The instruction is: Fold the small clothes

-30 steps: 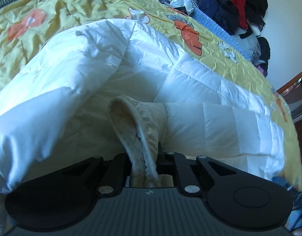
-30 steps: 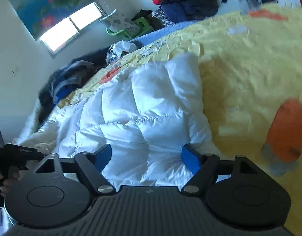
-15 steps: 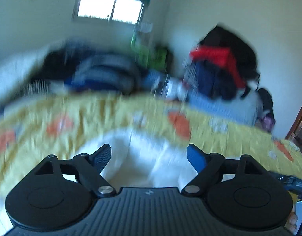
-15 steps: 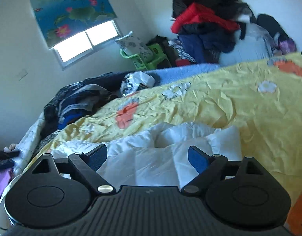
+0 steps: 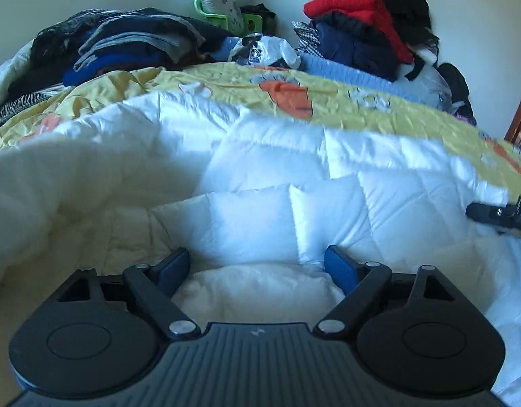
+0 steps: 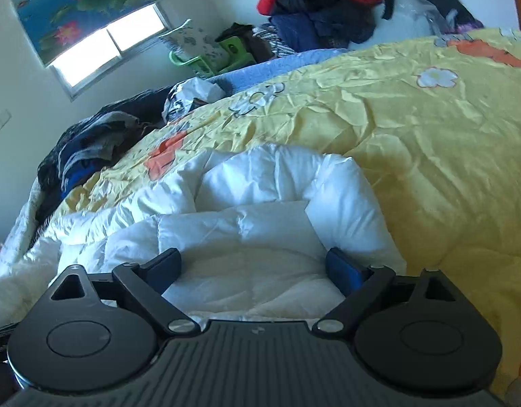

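A white quilted puffer jacket (image 5: 277, 186) lies spread on the yellow bedspread (image 5: 328, 101). My left gripper (image 5: 257, 266) is open, its blue pads wide apart just over the jacket's near edge, holding nothing. My right gripper (image 6: 253, 266) is open too, hovering over the jacket's right end (image 6: 277, 196), where the white fabric is folded over on itself. Part of the right gripper shows at the right edge of the left wrist view (image 5: 501, 215).
Piles of dark clothes (image 5: 124, 40) lie at the bed's far left. A stack of red, navy and black clothes (image 5: 362, 23) sits at the far right. A white plastic bag (image 5: 267, 51) and a green basket (image 5: 223, 17) are at the back. The bedspread stretches right (image 6: 430, 135).
My left gripper let go of the cream jacket edge it was shut on, swung up, then came back down open over the jacket. The right gripper stayed open and shifted over the jacket's right end.
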Demonstrator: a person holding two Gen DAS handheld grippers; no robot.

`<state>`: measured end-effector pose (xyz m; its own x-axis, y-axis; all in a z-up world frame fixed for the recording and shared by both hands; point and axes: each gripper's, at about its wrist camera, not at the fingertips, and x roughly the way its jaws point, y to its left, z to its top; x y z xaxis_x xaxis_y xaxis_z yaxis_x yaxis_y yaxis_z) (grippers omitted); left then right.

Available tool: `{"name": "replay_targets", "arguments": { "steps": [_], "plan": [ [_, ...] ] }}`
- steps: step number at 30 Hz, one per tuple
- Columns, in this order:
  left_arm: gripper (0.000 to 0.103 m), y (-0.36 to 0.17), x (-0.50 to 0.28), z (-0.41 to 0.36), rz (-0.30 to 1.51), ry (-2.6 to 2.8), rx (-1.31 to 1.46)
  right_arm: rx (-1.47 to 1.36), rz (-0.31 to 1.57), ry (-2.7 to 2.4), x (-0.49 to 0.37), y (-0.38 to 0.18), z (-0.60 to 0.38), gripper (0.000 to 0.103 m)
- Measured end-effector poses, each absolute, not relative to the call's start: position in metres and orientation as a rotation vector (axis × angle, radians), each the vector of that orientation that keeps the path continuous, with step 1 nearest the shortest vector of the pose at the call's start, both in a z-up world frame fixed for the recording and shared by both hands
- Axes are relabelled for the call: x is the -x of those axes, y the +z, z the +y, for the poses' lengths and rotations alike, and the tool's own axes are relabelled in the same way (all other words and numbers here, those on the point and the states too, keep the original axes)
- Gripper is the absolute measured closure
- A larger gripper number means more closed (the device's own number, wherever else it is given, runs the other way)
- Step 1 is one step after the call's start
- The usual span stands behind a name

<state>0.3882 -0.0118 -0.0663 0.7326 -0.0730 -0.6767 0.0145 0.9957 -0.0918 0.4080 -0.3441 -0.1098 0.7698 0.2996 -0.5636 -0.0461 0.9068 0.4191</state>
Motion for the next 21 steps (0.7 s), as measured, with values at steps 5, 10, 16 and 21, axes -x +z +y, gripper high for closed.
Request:
{"name": "replay_targets", "arguments": {
  "steps": [5, 10, 16, 21],
  "plan": [
    [0.012, -0.078, -0.390, -0.019, 0.733, -0.035, 0.057, -0.310, 0.662, 0.187, -0.409, -0.111, -0.329, 0.004],
    [0.013, -0.053, -0.364, -0.011, 0.691, -0.052, 0.113, -0.284, 0.668, 0.147, -0.405, -0.104, -0.325, 0.007],
    [0.001, 0.024, -0.244, 0.074, 0.410, -0.206, 0.367, -0.399, 0.519, 0.315, -0.333, -0.051, -0.291, 0.013],
    [0.001, 0.043, -0.190, 0.196, 0.388, -0.035, 0.566, -0.483, 0.685, 0.669, -0.289, -0.053, -0.194, 0.010]
  ]
}}
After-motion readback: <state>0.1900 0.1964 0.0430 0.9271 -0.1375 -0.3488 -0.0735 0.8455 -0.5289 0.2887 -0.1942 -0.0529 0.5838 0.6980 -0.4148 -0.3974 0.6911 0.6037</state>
